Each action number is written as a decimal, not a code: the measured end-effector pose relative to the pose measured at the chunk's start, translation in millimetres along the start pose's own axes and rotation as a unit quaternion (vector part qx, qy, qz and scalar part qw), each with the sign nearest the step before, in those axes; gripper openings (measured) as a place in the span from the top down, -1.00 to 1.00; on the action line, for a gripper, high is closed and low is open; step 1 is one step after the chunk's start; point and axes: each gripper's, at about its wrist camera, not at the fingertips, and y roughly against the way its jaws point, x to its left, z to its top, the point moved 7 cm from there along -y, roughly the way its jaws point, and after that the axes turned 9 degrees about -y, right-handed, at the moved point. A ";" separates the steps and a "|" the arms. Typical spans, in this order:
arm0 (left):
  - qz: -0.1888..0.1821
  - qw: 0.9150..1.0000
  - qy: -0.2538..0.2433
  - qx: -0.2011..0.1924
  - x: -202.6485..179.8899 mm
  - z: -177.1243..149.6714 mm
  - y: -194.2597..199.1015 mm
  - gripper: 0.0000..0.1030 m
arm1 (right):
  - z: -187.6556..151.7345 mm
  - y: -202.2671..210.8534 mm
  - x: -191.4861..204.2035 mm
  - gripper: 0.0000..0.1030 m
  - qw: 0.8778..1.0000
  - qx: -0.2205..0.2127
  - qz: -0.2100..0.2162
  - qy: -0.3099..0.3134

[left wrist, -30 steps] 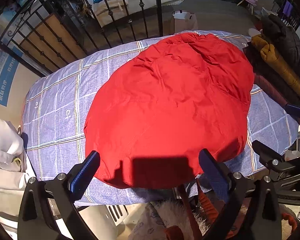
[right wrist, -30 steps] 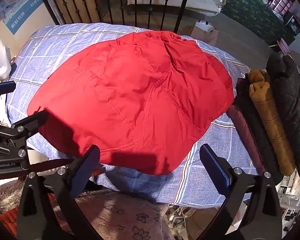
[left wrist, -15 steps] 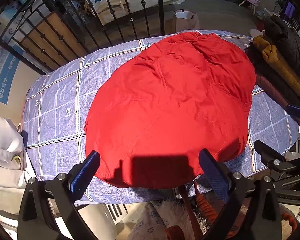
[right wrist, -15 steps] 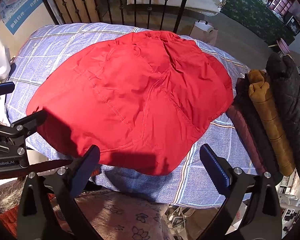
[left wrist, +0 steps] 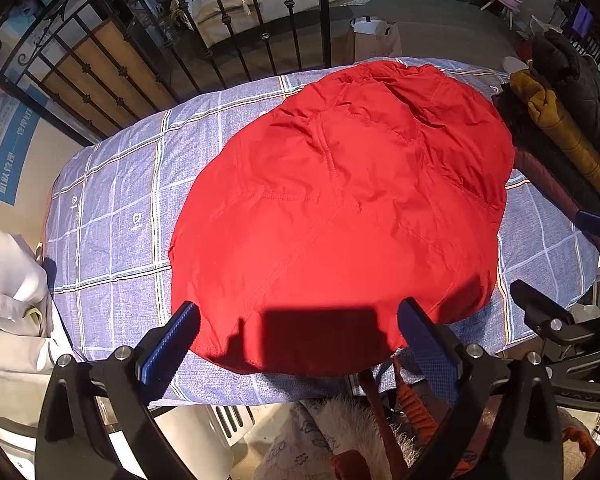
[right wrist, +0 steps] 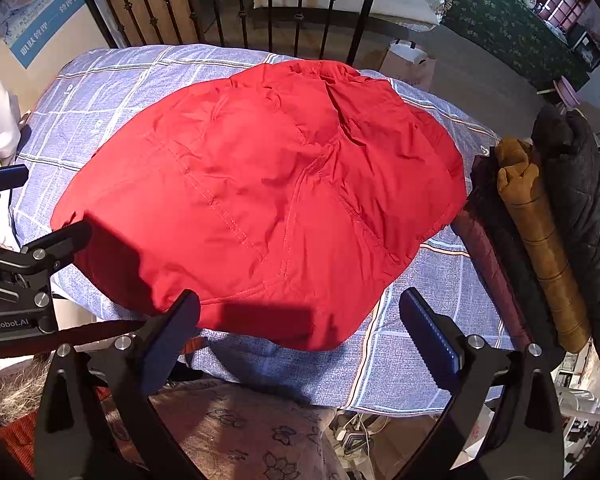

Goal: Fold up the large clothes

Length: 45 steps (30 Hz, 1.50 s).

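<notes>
A plain bright red garment (left wrist: 340,216) fills the middle of the frame on a lavender-blue table cover (left wrist: 112,216) checked with white and yellow lines. At the right edge lie a mustard-brown roll (right wrist: 540,240) and a black quilted coat (right wrist: 584,208). The fingers (left wrist: 170,344) carry dark blue pads.

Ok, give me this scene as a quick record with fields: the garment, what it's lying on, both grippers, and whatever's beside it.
garment: red jacket, spread out, not yet folded
surface: checked blue sheet
left gripper: open, above the jacket's near hem, holding nothing
right gripper: open, above the jacket's near hem, holding nothing
beside the jacket: rolled clothes along the sheet's right edge, brown and dark
behind: black iron railing
</notes>
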 end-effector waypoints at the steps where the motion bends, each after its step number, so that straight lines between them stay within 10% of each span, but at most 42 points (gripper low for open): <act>1: 0.000 1.000 0.000 0.000 0.4 -0.3 0.0 -0.89 | 0.1 0.0 -0.2 -0.90 1.000 0.000 0.000 0.000; 37: -0.001 1.000 0.014 0.019 1.1 -2.7 -5.7 -0.89 | -1.6 -2.9 -0.2 -0.90 1.000 0.000 0.011 -0.002; 45: -0.041 0.998 0.040 0.020 8.1 -0.1 -14.7 -0.89 | 19.2 -3.9 -26.6 -0.90 0.993 -0.026 0.087 -0.076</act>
